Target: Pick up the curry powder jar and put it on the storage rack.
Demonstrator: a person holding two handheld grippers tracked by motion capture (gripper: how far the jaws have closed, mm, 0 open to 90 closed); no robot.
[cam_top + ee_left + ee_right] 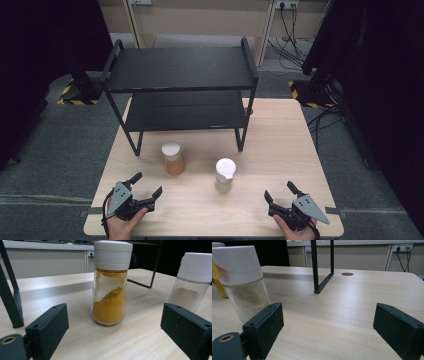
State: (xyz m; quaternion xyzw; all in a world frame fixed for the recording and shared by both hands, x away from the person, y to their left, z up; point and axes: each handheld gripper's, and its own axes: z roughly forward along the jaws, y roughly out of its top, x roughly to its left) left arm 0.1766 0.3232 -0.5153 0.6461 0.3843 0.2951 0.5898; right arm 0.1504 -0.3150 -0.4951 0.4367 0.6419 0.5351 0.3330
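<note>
You have two glass shaker jars standing upright on the tabletop, in front of the black shelf rack. The orange-powder jar has a round white cap and is partly full, its powder banked up on one side. The white-powder jar sits near it, apart, to its right and a little closer to you; its white cap is closed and pale powder fills its lower part.

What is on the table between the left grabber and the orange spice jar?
Nothing: between the open left gripper and the orange spice jar there is bare table, as the high view and left gripper view show.
</note>
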